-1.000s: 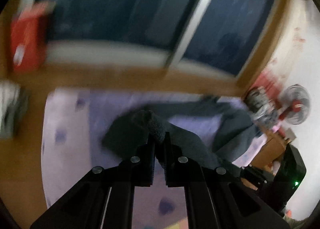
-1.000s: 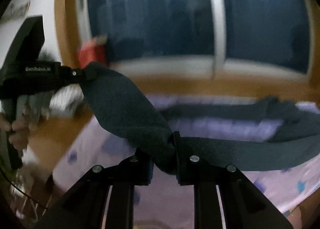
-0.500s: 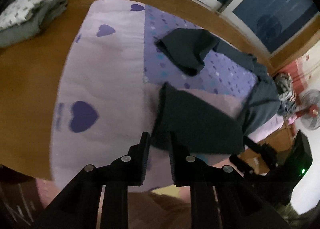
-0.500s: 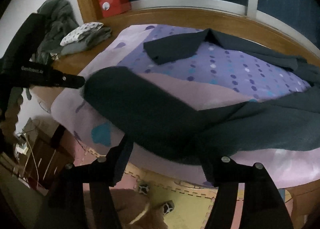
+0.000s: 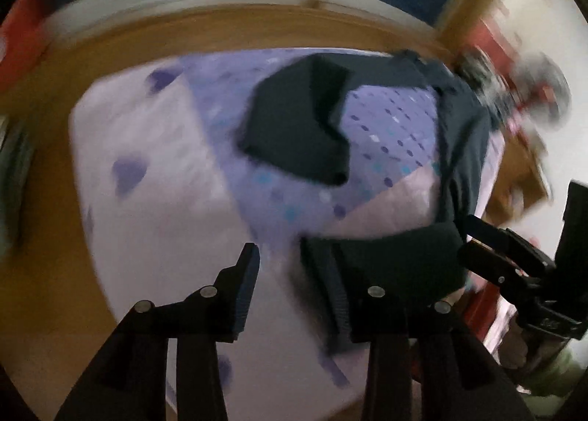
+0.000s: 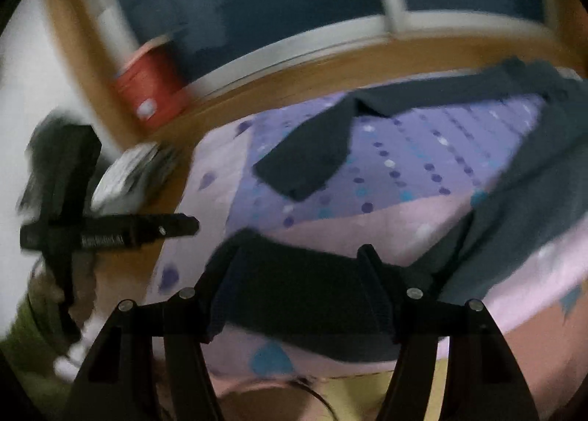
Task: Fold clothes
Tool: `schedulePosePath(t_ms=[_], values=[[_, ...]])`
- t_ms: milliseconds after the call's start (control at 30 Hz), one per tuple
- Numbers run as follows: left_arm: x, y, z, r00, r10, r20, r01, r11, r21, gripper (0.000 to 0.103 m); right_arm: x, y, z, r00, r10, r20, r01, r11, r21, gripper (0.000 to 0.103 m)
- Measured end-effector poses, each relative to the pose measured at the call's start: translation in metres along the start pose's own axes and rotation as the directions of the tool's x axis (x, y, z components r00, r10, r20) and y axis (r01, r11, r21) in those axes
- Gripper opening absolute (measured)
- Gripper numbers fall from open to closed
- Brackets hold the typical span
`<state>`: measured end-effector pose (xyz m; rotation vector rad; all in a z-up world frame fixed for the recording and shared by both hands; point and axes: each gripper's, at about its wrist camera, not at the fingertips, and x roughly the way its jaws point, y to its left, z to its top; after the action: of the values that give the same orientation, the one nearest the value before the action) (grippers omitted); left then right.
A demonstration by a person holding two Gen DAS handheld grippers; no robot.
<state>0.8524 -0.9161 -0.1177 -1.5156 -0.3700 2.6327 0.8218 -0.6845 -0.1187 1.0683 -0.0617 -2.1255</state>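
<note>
A dark garment is spread over the purple bed sheet [image 5: 154,171]. One folded leg end [image 5: 301,127] [image 6: 312,152] lies mid-bed; another end [image 5: 397,255] [image 6: 294,292] rests at the near edge. My left gripper [image 5: 283,255] is opening: bare sheet shows in its gap, and the cloth lies against its right finger. My right gripper [image 6: 297,266] is open, with the near cloth end lying loose between its fingers. Each view shows the other gripper, the right one [image 5: 507,266] and the left one [image 6: 110,233]. Both views are blurred.
A wooden bed frame [image 6: 330,64] and a dark window run along the far side. A red box [image 6: 150,86] stands on the ledge and a pile of folded clothes [image 6: 132,174] lies left of the sheet. A fan [image 5: 544,90] stands at the right.
Both grippers came down from holding the cloth up in the air to the bed's near edge. Both let go and their jaws spread. The cloth now lies on the sheet.
</note>
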Motion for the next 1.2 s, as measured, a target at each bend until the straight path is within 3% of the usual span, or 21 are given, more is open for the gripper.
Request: schedulePosePath(t_ms=[167,400,533,667,800,933,1167,1200], values=[[0.034,-0.015,0.039,0.999,-0.035,-0.022,0.039,0.971,0.236,0.039,0.014,0.014,-0.009,0.986,-0.161,0.04,0.15,0.967,0.206,0.064],[0.086,-0.05,0.054,0.999,0.008,-0.04,0.01,0.902,0.432,0.039,0.01,0.018,-0.019,0.952,-0.305,0.008,0.293,0.922,0.253,0.064],[0.099,-0.058,0.054,0.999,0.034,-0.025,-0.018,0.881,0.473,0.039,0.014,0.012,-0.013,0.946,-0.324,0.014,0.306,0.905,0.297,0.064],[0.1,-0.059,0.058,0.997,0.071,-0.038,-0.043,0.868,0.495,0.048,0.022,0.002,-0.005,0.943,-0.333,0.021,0.306,0.89,0.338,0.064],[0.088,-0.045,0.054,0.993,0.009,-0.116,0.045,0.891,0.452,0.048,0.026,0.004,0.004,0.937,-0.346,0.044,0.31,0.885,0.348,0.064],[0.086,-0.04,0.045,0.987,-0.062,-0.147,0.122,0.885,0.449,0.048,0.031,0.003,0.004,0.935,-0.353,0.039,0.321,0.886,0.335,0.064],[0.098,-0.06,0.043,1.0,-0.022,-0.018,0.028,0.855,0.519,0.055,0.035,-0.001,0.003,0.936,-0.351,0.028,0.325,0.892,0.314,0.064],[0.1,-0.059,0.047,0.999,-0.026,-0.018,0.032,0.864,0.503,0.053,0.035,-0.002,0.003,0.936,-0.352,0.029,0.325,0.891,0.318,0.064]])
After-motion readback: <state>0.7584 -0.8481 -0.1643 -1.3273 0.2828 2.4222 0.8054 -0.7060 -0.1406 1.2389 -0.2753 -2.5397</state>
